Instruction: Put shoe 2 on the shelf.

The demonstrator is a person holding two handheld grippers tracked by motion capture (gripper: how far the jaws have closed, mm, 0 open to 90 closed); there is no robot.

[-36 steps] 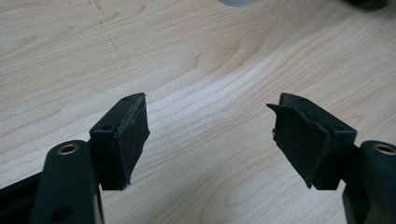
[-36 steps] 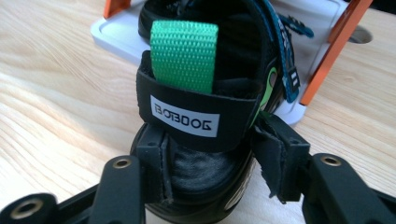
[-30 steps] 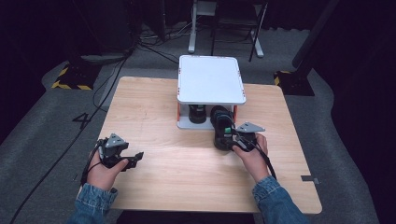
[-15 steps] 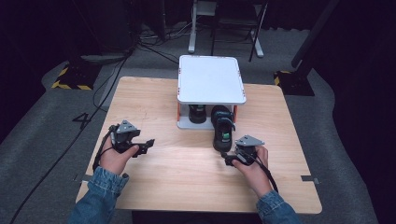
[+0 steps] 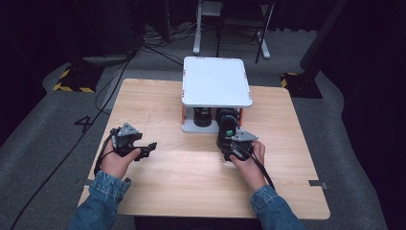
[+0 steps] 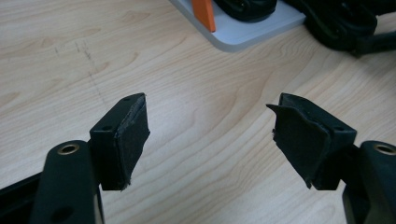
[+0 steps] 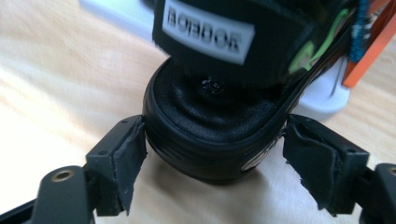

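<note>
High view looks forward-down over the whole table (image 5: 158,100); both gripper views sit low and close, sharing the grey stand (image 6: 252,30).

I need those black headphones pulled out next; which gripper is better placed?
Right. The right gripper already has its open jaws either side of the black padded headphones; the left gripper hovers open over bare wooden table.

My pale wooden worktop (image 5: 191,187) is evenly lit from above against dark surroundings. From my right tool the black padded headphones (image 7: 215,126) blur softly, the wood beside them glaring.
</note>
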